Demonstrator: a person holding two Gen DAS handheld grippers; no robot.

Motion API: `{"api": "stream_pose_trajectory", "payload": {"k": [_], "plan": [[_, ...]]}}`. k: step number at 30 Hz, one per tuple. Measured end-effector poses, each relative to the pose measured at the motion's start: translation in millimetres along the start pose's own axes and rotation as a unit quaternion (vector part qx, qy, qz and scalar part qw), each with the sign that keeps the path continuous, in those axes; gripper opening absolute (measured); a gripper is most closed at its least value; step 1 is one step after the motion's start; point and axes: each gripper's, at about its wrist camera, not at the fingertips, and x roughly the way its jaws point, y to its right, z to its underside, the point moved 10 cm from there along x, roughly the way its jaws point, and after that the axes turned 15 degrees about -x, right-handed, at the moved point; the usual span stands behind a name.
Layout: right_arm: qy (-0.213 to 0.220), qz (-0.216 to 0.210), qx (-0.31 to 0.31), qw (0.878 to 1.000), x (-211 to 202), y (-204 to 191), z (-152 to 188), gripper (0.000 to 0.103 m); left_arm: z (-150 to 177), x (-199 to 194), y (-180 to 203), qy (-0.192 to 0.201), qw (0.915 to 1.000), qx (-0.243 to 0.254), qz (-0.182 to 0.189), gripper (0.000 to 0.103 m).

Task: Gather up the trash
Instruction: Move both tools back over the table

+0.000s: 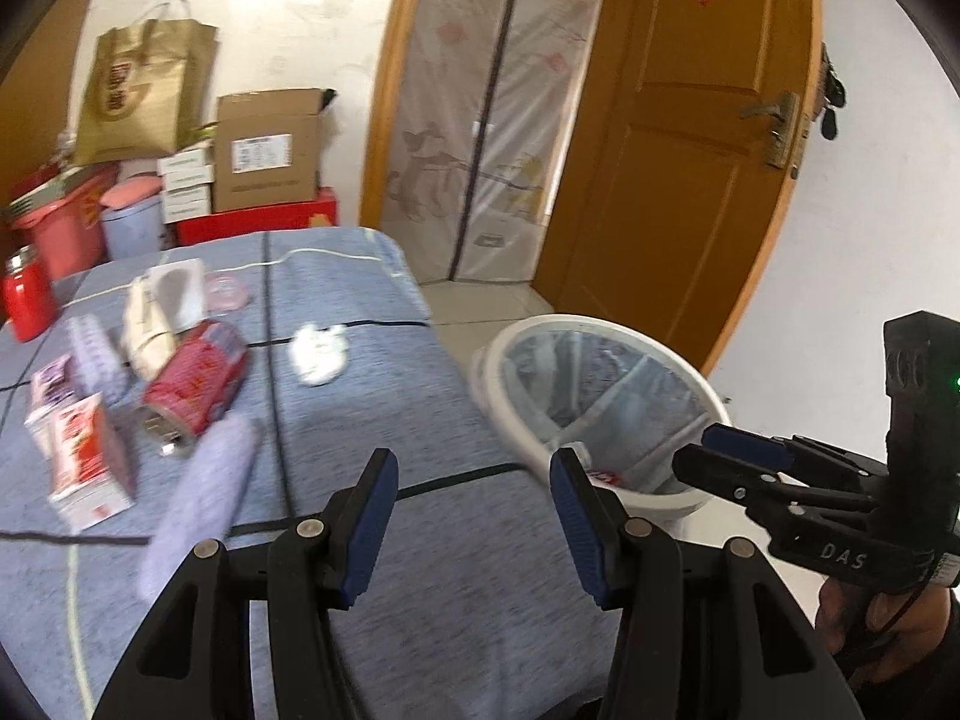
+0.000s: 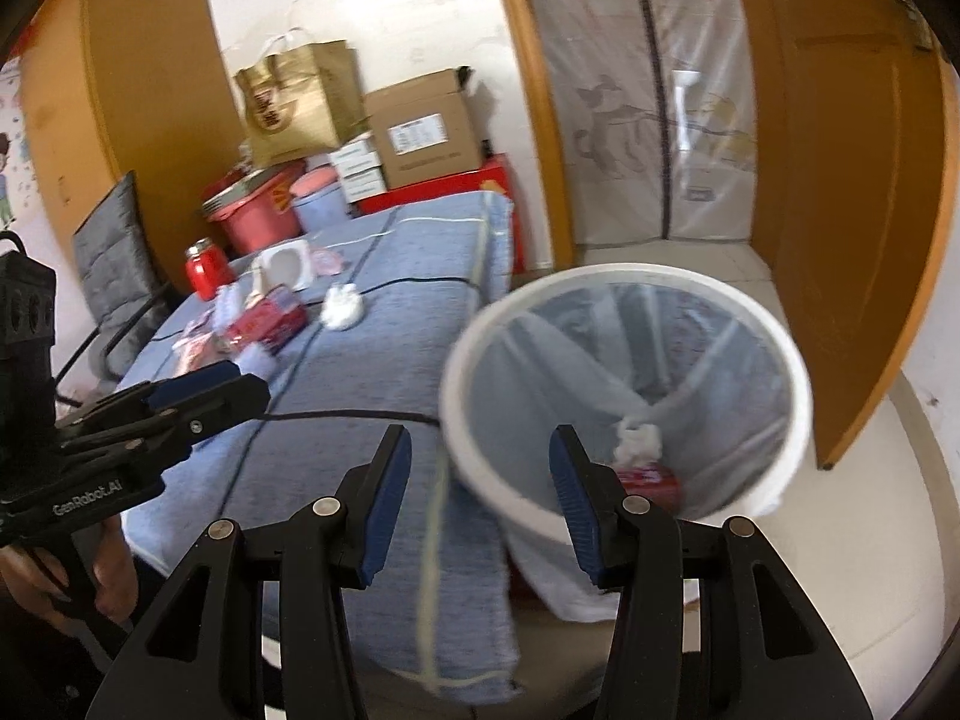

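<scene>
Plainly both grippers, left gripper (image 1: 474, 522) and right gripper (image 2: 480, 510), gape empty; the crumpled tissue (image 1: 318, 354) lies ahead-left on the bench (image 1: 372, 420) (left gripper nearer), bin (image 2: 624, 276) rightward.

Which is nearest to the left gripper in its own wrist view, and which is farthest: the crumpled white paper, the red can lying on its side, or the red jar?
From the left gripper, nearest first:
1. Red can, lying on the cloth, ahead and left.
2. Crumpled white paper, ahead near the middle; close to the can's rank.
3. Red jar, upright at the far left edge.
</scene>
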Motion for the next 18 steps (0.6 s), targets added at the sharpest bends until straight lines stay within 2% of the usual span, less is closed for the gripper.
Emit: {"api": "stream_pose_trajectory", "payload": {"k": [8, 18], "plan": [[-0.007, -0.036, -0.018, 0.999, 9, -32, -4, 0.049, 0, -27, -50, 0.023, 0.9983, -0.032, -0.043, 0.053], [-0.017, -0.056, -0.037, 0.998, 19, -57, -8, 0.049, -6, -45, -92, 0.047, 0.9939, -0.058, -0.082, 0.053]]}}
